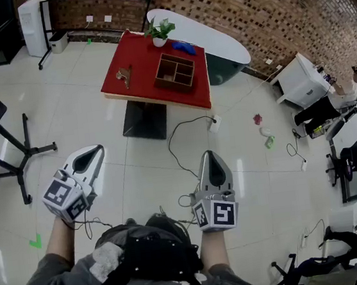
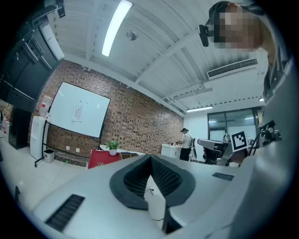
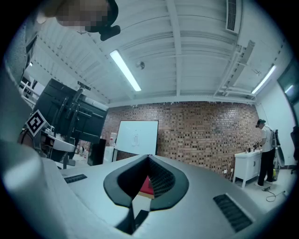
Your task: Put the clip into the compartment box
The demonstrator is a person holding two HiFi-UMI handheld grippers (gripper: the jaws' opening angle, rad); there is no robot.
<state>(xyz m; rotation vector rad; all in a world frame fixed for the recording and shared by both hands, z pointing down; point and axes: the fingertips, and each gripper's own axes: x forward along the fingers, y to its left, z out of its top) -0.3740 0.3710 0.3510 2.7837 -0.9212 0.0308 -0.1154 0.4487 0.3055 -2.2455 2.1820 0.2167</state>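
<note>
Red table (image 1: pixel 142 59), brown compartment box (image 1: pixel 173 86), brick-patterned wall (image 1: pixel 265 5), white tiled floor (image 1: pixel 85 118).

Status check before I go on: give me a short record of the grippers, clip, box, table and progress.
left gripper: jaws shut, empty, held over the floor, short of the table
right gripper: jaws shut, empty, also over the floor
table: red top, ahead across the floor
clip: on the table's left part, apart from the box
box: wooden, on the table right of the clip; contents too small to tell
plant: at the table's far edge
progress: clip not yet picked up
</note>
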